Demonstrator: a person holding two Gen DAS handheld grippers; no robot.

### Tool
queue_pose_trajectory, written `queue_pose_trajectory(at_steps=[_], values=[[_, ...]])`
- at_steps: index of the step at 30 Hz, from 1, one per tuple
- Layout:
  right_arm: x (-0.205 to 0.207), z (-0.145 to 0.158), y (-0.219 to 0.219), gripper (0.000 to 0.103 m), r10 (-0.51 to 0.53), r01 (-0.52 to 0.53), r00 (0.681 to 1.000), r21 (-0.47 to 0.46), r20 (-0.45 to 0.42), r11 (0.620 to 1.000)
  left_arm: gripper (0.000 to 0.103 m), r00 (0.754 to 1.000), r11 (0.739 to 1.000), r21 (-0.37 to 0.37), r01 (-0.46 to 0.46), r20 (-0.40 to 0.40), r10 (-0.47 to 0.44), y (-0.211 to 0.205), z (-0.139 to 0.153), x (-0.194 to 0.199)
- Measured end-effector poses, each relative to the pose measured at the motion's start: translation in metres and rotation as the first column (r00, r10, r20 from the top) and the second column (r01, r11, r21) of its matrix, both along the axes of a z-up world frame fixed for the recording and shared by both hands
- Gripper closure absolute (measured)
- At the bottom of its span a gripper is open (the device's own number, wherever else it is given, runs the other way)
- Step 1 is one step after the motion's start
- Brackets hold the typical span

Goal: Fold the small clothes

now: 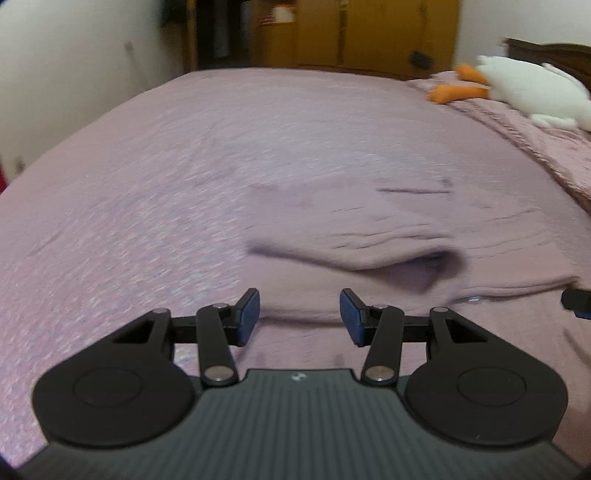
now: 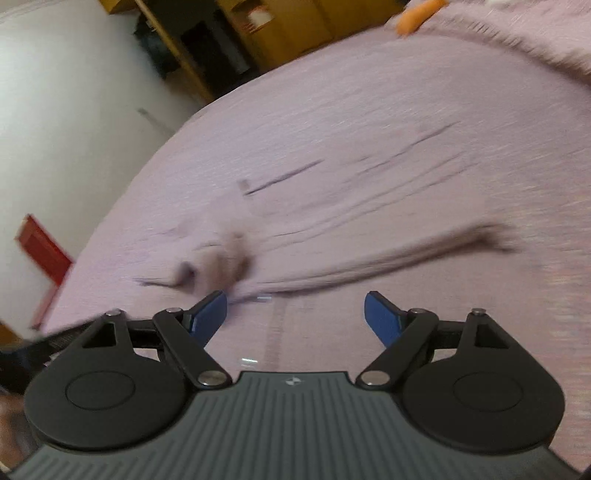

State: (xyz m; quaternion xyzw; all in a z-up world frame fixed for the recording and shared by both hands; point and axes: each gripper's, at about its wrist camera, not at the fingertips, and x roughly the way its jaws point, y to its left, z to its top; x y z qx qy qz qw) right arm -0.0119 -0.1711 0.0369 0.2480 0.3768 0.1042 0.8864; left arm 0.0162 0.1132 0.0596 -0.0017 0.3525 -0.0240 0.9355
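Note:
A small mauve garment (image 1: 369, 236) lies on the pink bed sheet (image 1: 166, 166), its near part folded over into a thick edge; the picture is blurred. My left gripper (image 1: 300, 317) hovers just in front of that fold, open, with nothing between its blue pads (image 1: 248, 319). In the right wrist view the same garment (image 2: 332, 236) stretches across the sheet with a bunched end at the left. My right gripper (image 2: 295, 317) stands wide open over its near hem and holds nothing. A dark tip of the other gripper (image 1: 576, 303) shows at the right edge.
A white plush toy with orange feet (image 1: 528, 92) lies on a fringed pink blanket (image 1: 546, 155) at the bed's far right. A wooden wardrobe (image 1: 369, 33) and a white wall (image 1: 74, 74) stand beyond the bed. A red object (image 2: 40, 254) sits beside the bed.

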Motion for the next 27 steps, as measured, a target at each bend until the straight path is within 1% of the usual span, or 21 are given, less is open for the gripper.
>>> queue_pose_trajectory(at_steps=[1,2,3,4,6,10,12,13,14,15,16,17,19,20,21,22,23,24,25,26,27], values=[[0.0,0.0,0.0,0.016,0.0,0.0,1.0,0.0,0.0,1.0,0.053,1.0,1.0,-0.012,-0.017,-0.006,0.017,0.006,-0.003,0.0],[0.018,0.0,0.013,0.016,0.028,-0.027,0.999,0.048,-0.022,0.998,0.053,0.999,0.999,-0.024,-0.03,-0.011,0.03,0.012,-0.005,0.001],[0.018,0.0,0.013,0.016,0.028,-0.027,0.999,0.048,-0.022,0.998,0.053,0.999,0.999,-0.03,-0.044,-0.018,0.043,0.017,-0.008,0.001],[0.036,-0.002,0.023,0.016,0.053,-0.048,0.997,0.092,-0.049,0.995,0.053,0.998,0.998,-0.029,-0.056,-0.025,0.055,0.02,-0.011,0.002],[0.057,-0.005,0.032,0.016,0.081,-0.07,0.994,0.14,-0.073,0.988,0.053,0.997,0.997,-0.027,-0.073,-0.036,0.072,0.025,-0.017,0.003],[0.093,-0.013,0.048,0.018,0.107,-0.082,0.984,0.17,-0.144,0.982,0.053,0.997,0.997,-0.035,-0.063,-0.045,0.062,0.028,-0.026,0.002],[0.105,-0.016,0.055,0.032,0.123,-0.095,0.979,0.169,-0.165,0.981,0.053,0.997,0.998,-0.028,-0.062,-0.049,0.06,0.027,-0.031,0.004],[0.111,-0.018,0.059,0.045,0.133,-0.103,0.975,0.167,-0.18,0.981,0.053,0.997,0.998,-0.027,-0.063,-0.053,0.061,0.027,-0.033,0.005],[0.115,-0.018,0.062,0.055,0.147,-0.117,0.972,0.161,-0.184,0.98,0.053,0.996,0.998,-0.029,-0.062,-0.058,0.061,0.027,-0.034,0.007],[0.119,-0.015,0.067,0.083,0.164,-0.142,0.971,0.131,-0.172,0.981,0.053,0.996,0.997,-0.032,-0.063,-0.065,0.061,0.027,-0.037,0.009],[0.121,-0.007,0.072,0.085,0.175,-0.166,0.975,0.076,-0.136,0.983,0.053,0.995,0.997,-0.036,-0.065,-0.072,0.062,0.027,-0.039,0.012],[0.118,0.004,0.076,0.086,0.187,-0.187,0.979,0.008,-0.077,0.982,0.053,0.995,0.997,-0.041,-0.068,-0.075,0.065,0.028,-0.041,0.014],[0.106,0.026,0.081,0.086,0.22,-0.213,0.974,-0.118,0.049,0.97,0.053,0.994,0.996,-0.045,-0.079,-0.077,0.076,0.028,-0.043,0.017],[0.101,0.033,0.082,0.086,0.227,-0.209,0.97,-0.177,0.085,0.962,0.053,0.994,0.995,-0.049,-0.084,-0.075,0.08,0.029,-0.044,0.018],[0.097,0.035,0.082,0.086,0.23,-0.204,0.968,-0.224,0.099,0.953,0.053,0.994,0.995,-0.054,-0.089,-0.074,0.085,0.029,-0.045,0.018],[0.095,0.033,0.082,0.086,0.234,-0.202,0.967,-0.265,0.098,0.943,0.053,0.993,0.994,-0.057,-0.093,-0.077,0.089,0.03,-0.045,0.019],[0.096,0.025,0.082,0.085,0.23,-0.198,0.97,-0.297,0.075,0.934,0.053,0.993,0.994,-0.057,-0.096,-0.079,0.091,0.03,-0.046,0.019],[0.096,0.016,0.08,0.085,0.218,-0.195,0.975,-0.313,0.041,0.93,0.053,0.993,0.994,-0.054,-0.097,-0.078,0.093,0.029,-0.047,0.019],[0.098,0.001,0.077,0.082,0.198,-0.194,0.98,-0.319,-0.02,0.928,0.053,0.993,0.994,-0.047,-0.097,-0.077,0.093,0.028,-0.047,0.019],[0.099,-0.012,0.072,0.072,0.181,-0.195,0.981,-0.311,-0.072,0.93,0.053,0.993,0.995,-0.039,-0.097,-0.077,0.094,0.026,-0.048,0.019],[0.098,-0.02,0.068,0.065,0.168,-0.187,0.982,-0.295,-0.09,0.937,0.053,0.993,0.995,-0.031,-0.097,-0.076,0.094,0.025,-0.048,0.02]])
